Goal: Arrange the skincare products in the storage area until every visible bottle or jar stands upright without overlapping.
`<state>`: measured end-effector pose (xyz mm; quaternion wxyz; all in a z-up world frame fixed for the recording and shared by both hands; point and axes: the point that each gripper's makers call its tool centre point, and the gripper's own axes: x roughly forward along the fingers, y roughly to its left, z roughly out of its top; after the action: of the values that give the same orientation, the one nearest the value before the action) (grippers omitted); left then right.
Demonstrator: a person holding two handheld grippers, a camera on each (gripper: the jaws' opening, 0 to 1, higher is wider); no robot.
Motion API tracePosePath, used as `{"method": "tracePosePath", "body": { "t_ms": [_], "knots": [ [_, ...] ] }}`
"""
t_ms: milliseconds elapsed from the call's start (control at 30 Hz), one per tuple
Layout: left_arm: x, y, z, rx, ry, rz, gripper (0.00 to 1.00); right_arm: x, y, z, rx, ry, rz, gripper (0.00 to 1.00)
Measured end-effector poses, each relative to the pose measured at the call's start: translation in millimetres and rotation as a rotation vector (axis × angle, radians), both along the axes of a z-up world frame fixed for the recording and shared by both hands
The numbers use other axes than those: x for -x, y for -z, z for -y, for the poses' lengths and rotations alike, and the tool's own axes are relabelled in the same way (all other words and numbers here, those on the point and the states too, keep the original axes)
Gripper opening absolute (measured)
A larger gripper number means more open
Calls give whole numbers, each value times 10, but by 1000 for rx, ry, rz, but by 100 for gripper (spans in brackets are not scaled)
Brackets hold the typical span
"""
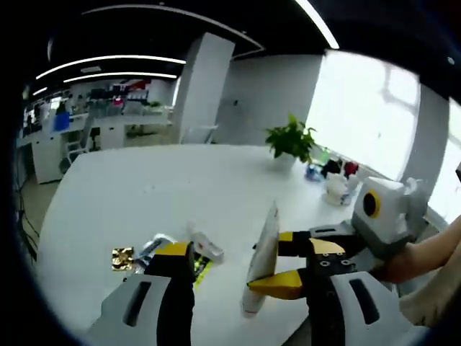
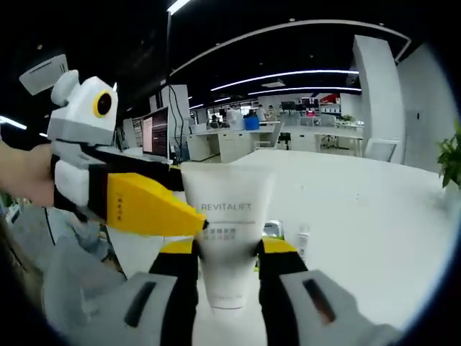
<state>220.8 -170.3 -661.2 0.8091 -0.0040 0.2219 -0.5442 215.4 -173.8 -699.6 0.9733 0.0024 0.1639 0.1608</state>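
A white tube point(image 2: 227, 238) printed REVITALIFT stands cap down between my right gripper's point(image 2: 227, 277) jaws, which are shut on its lower part. In the left gripper view the same white tube point(image 1: 263, 252) shows edge-on, held above the white table point(image 1: 144, 187) by my right gripper point(image 1: 284, 244) reaching in from the right. My left gripper point(image 1: 225, 268) is open wide, its right jaw tip touching the tube's lower edge. One yellow finger point(image 2: 151, 205) of the left gripper rests against the tube's left side.
A small white bottle point(image 1: 205, 246), a clear packet point(image 1: 155, 245) and a gold item point(image 1: 122, 258) lie on the table near my left jaw. A potted plant point(image 1: 292, 140) and several small containers point(image 1: 335, 184) stand at the far right. Desks fill the office behind.
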Motion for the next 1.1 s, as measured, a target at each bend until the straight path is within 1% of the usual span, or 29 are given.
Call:
{"method": "tracePosePath", "body": {
  "t_ms": [67, 167, 200, 233, 267, 300, 333, 433, 500, 533, 600, 633, 667, 733, 800, 867, 900, 933, 967, 1000, 1033, 1067, 1100],
  "knots": [
    [62, -7, 57, -4, 23, 4, 49, 30, -28, -19, 14, -9, 9, 31],
    [129, 11, 104, -23, 55, 20, 38, 74, -44, -51, 57, -30, 15, 31],
    [145, 13, 111, -29, 63, 31, 33, 84, -48, -58, 65, -34, 16, 31],
    [168, 30, 109, -50, 77, 48, 26, 96, -54, -65, 74, -38, 18, 31],
    [175, 35, 117, -55, 86, 53, 17, 101, -56, -67, 76, -39, 19, 31],
    [182, 32, 125, -53, 91, 52, 13, 113, -62, -73, 80, -42, 19, 31],
    [193, 27, 134, -50, 95, 53, 12, 121, -68, -76, 80, -43, 19, 31],
    [242, 37, 172, -65, 113, 75, 14, 150, -89, -87, 81, -48, 23, 31],
    [263, 56, 183, -77, 120, 89, 11, 171, -110, -96, 88, -53, 26, 31],
    [247, 74, 173, -93, 113, 108, 11, 181, -118, -94, 90, -52, 27, 31],
    [264, 57, 186, -87, 113, 101, 9, 199, -113, -75, 93, -46, 23, 31],
    [258, 48, 183, -89, 109, 90, 8, 215, -121, -59, 82, -38, 29, 31],
    [262, 49, 183, -89, 112, 66, 7, 228, -125, -51, 76, -37, 32, 32],
    [302, 11, 213, -43, 123, -35, 6, 258, -160, -31, 26, -25, 50, 33],
    [317, -35, 211, -12, 149, -90, 5, 299, -223, -25, 7, -61, 89, 33],
    [362, -100, 202, -8, 180, -129, 5, 358, -314, -40, -25, -110, 129, 33],
    [410, -143, 206, -6, 207, -145, 5, 399, -388, -54, -32, -156, 162, 33],
    [493, -243, 232, 13, 254, -135, 4, 414, -412, -54, -41, -168, 169, 33],
    [539, -301, 247, 22, 275, -125, 4, 469, -486, -53, -102, -201, 170, 34],
    [649, -378, 266, 25, 319, -120, 4, 528, -540, -45, -137, -241, 163, 34],
    [717, -427, 283, 26, 354, -105, 4, 550, -565, -42, -140, -259, 167, 35],
    [780, -476, 303, 29, 384, -95, 5, 613, -636, -40, -153, -309, 175, 34],
    [845, -530, 334, 36, 412, -93, 5, 658, -667, -54, -167, -343, 171, 31]
  ]
}}
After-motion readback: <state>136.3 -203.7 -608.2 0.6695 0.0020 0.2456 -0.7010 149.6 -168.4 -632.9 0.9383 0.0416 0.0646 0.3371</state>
